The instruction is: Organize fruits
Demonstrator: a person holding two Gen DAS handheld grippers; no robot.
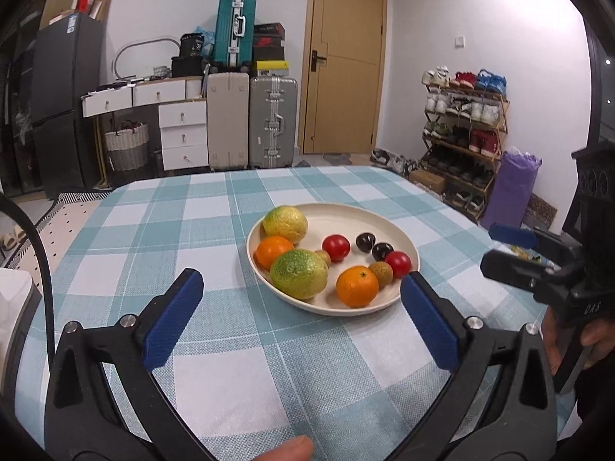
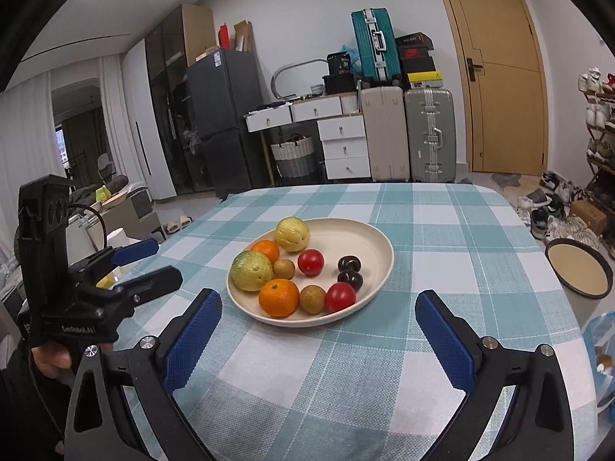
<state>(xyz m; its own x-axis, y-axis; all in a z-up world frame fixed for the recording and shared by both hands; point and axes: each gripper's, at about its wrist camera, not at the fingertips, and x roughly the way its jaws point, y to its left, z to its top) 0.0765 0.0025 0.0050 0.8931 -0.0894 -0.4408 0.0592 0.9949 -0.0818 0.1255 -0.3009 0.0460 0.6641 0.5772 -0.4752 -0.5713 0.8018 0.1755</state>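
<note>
A cream plate (image 1: 384, 215) (image 2: 369, 238) sits mid-table on the checked cloth and holds several fruits: two yellow-green lemons (image 1: 299, 273) (image 2: 251, 271), two oranges (image 1: 356, 286) (image 2: 278, 297), two red tomatoes (image 1: 336, 247) (image 2: 310, 262), two dark cherries (image 1: 365, 242) (image 2: 349, 264) and small brown fruits (image 1: 381, 273) (image 2: 312, 299). My left gripper (image 1: 301, 288) is open and empty, just short of the plate's near rim; it also shows in the right wrist view (image 2: 148, 265). My right gripper (image 2: 319, 313) is open and empty near the plate's front; it shows in the left wrist view (image 1: 511, 247).
The table (image 1: 215, 365) has a blue-and-white checked cloth. A round cream bowl with a dark rim (image 2: 578, 267) stands off the table's right edge. Suitcases (image 1: 273, 123), white drawers (image 1: 183, 134), a fridge (image 1: 63, 107) and a shoe rack (image 1: 463, 134) line the room behind.
</note>
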